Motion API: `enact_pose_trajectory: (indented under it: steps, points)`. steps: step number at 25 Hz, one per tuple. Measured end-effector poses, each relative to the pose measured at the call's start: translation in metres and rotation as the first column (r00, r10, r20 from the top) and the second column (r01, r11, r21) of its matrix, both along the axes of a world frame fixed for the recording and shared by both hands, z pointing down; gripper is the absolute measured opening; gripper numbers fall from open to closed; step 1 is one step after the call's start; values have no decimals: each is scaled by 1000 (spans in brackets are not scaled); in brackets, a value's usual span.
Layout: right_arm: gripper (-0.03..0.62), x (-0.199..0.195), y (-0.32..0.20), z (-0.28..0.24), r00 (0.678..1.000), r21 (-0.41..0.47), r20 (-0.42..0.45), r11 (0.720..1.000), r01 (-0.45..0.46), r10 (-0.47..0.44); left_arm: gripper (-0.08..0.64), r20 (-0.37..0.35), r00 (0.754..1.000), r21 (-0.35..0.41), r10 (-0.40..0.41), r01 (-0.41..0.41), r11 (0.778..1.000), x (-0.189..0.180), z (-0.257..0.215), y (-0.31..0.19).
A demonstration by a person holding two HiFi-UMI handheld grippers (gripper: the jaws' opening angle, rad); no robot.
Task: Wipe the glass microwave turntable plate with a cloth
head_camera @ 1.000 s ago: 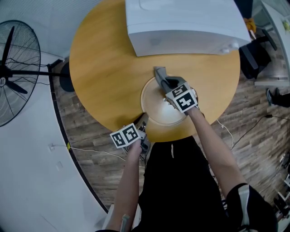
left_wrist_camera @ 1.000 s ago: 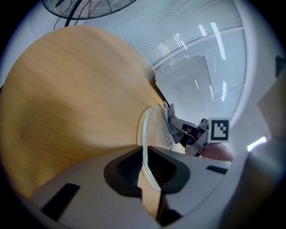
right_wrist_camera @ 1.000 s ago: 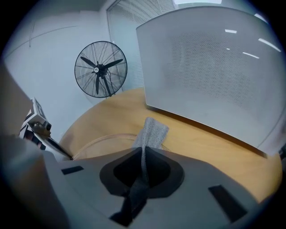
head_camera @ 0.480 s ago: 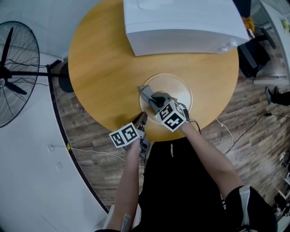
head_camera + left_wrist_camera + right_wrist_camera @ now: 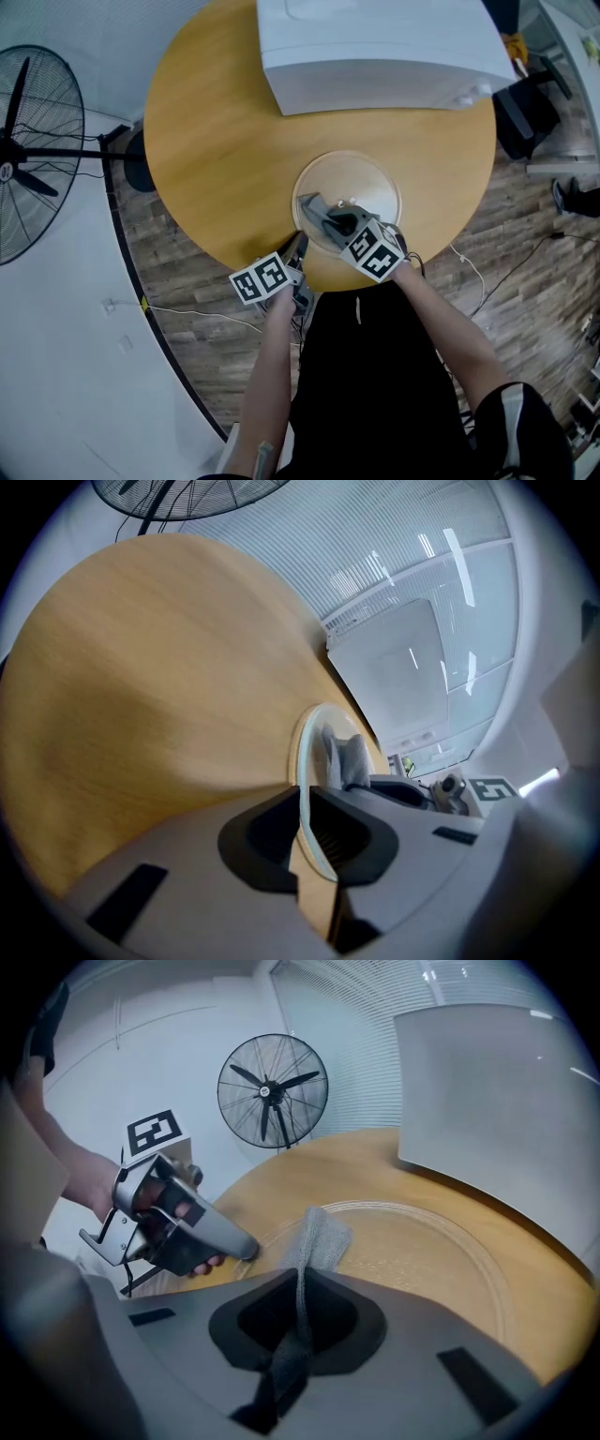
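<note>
A round wooden bench [image 5: 216, 141] fills the head view, set over a plank floor [image 5: 525, 244]. A white microwave [image 5: 375, 47] sits at the bench's far side, seen from above, so what it contains cannot be told. A black pedestal fan [image 5: 23, 150] stands on the floor off the bench's left edge. A person in a black top [image 5: 375, 375] stands at the near edge with bare forearms stretched over the wood and a gripper in each hand.

The glass plate [image 5: 370, 183] lies flat on the bench in front of the microwave, outside it, with its near rim close to the bench's near edge. A raised ring shows in the glass in the right gripper view, and the wood shows through it.

The left gripper [image 5: 305, 832] comes in from the near left and is clamped on the plate's rim. In the left gripper view, the thin glass edge runs straight between its two dark pads, which close on it from either side. Its marker cube [image 5: 265, 279] hangs just off the bench's edge.

The right gripper [image 5: 300, 1307] reaches over the near-left part of the plate, angled downward. Its jaws are closed on a grey cloth [image 5: 319, 1237]. The fabric is pinched into a narrow fold between the pads, and its free end spreads flat on the glass just beyond them, close to the tips of the left gripper. The cloth is the only thing lying on the plate.
</note>
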State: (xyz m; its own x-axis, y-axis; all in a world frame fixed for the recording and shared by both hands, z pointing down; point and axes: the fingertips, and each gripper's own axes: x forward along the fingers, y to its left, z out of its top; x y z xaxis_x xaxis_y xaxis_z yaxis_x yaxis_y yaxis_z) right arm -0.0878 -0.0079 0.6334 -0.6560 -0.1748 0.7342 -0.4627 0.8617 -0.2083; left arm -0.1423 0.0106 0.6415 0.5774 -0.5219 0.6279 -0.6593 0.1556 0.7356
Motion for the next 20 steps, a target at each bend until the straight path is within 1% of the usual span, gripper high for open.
enact_pose_trajectory:
  steps: [3,6,10,12,15,20]
  points:
    - [25,19,-25,-2,997,10,-2,997,-76,76,28,0,1000,1,1,-1,1000,0,0,0]
    - [25,43,-53,-2,987,3,1,987,-163,163,29,-1,1000,1,0,0,1000,1,0,0]
    - [25,79,-85,-2,960,33,-29,960,-279,280,29,-3,1000,2,1,-1,1000,0,0,0]
    - [25,95,-94,-2,946,45,-44,946,-320,322,29,-3,1000,3,1,-1,1000,0,0,0]
    - [25,108,-93,-3,937,43,-53,938,-344,346,29,-1,1000,0,0,0,1000,0,0,1]
    - [25,107,-69,-3,932,16,-41,933,-359,359,28,-5,1000,0,-10,10,1000,-1,-1,0]
